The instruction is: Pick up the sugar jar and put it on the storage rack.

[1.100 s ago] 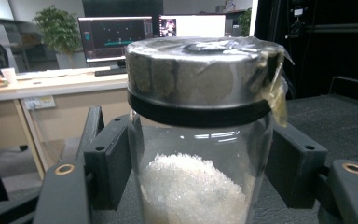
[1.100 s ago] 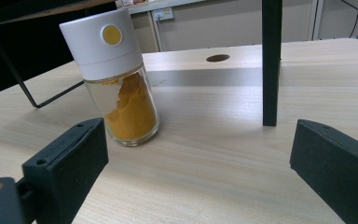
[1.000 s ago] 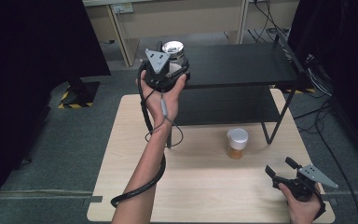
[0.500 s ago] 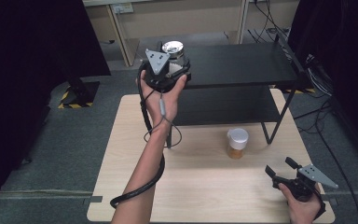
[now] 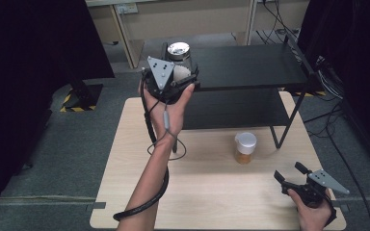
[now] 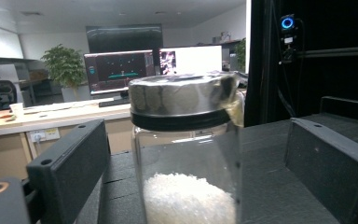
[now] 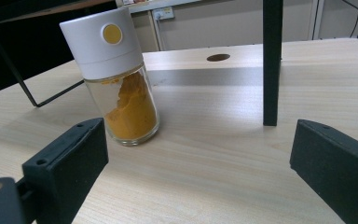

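Observation:
A glass jar [image 5: 178, 52] with a silver lid and white granules stands on the top shelf of the black rack [image 5: 250, 67], at its left end. My left gripper [image 5: 177, 72] is held level at it. Its jaws have just been opening, and the jar [image 6: 186, 154] stands between them with a gap on each side. The left gripper [image 6: 196, 140] is open. My right gripper [image 5: 289, 172] rests low at the table's front right, open and holding nothing. Ahead of the right gripper [image 7: 200, 149] stands a spice jar [image 7: 116, 77] with a white cap and orange powder.
The spice jar [image 5: 244, 147] stands on the wooden table [image 5: 212, 192] in front of the rack's lower shelf. A thin rack leg [image 7: 271, 60] rises just right of it. The left gripper's cable [image 5: 144, 202] trails over the table's front left.
In the high view both hands stay where they were; the left gripper remains at the jar on the shelf and the right one near the table's front right corner.

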{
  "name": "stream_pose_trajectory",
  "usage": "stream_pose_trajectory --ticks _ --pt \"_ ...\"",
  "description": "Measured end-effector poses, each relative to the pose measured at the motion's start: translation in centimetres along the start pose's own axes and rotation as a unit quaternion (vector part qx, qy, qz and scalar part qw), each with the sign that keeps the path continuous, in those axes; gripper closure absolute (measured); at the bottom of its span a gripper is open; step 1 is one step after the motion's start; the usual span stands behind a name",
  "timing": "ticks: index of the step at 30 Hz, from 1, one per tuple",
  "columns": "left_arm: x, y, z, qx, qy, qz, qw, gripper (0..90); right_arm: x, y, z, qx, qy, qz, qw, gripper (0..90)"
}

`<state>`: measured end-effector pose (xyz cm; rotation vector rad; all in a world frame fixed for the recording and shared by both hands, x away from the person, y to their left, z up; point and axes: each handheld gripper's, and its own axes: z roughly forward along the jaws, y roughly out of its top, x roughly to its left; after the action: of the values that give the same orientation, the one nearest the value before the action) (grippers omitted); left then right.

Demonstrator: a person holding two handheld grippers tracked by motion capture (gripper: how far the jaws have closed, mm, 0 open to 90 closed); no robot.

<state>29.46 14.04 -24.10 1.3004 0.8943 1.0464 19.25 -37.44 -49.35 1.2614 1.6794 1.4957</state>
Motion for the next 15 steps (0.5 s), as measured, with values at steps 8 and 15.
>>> stream_pose_trajectory --ticks 8,15 --pt "-0.4 -0.6 -1.4 -0.001 0.006 -0.001 1.0 6.2 0.0 0.0 0.0 0.0 0.0 0.0 1.0 4.3" --pt "-0.5 -1.9 -3.0 -0.007 -0.009 -0.003 0.9999 6.3 0.0 0.0 0.0 0.001 0.0 -0.001 1.0 4.3"
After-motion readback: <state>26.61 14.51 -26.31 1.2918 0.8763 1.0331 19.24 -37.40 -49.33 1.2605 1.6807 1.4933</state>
